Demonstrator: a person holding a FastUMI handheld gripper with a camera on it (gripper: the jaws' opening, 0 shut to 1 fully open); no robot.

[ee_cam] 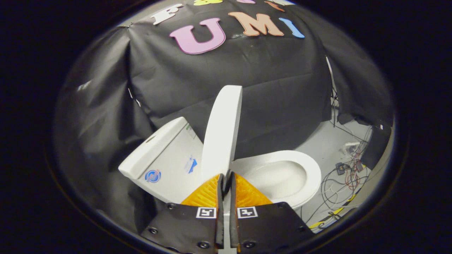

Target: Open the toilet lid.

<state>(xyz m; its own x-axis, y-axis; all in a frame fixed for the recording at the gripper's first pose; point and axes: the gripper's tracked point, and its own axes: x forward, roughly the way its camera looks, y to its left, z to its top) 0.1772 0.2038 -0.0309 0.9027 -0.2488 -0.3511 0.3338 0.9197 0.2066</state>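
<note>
Fingers (226,178) pinch the raised toilet lid's (222,130) lower edge.

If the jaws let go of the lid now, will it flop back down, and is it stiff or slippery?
The toilet lid stands near upright, clamped edge-on in the gripper, with the tank just behind, so it likely rests there rather than dropping onto the seat. It looks thick and rigid, so probably stiff. Its smooth white surface may be slippery.

gripper (226,176) black screwed plates; square coded tags, seemingly ribbed wedges
</note>
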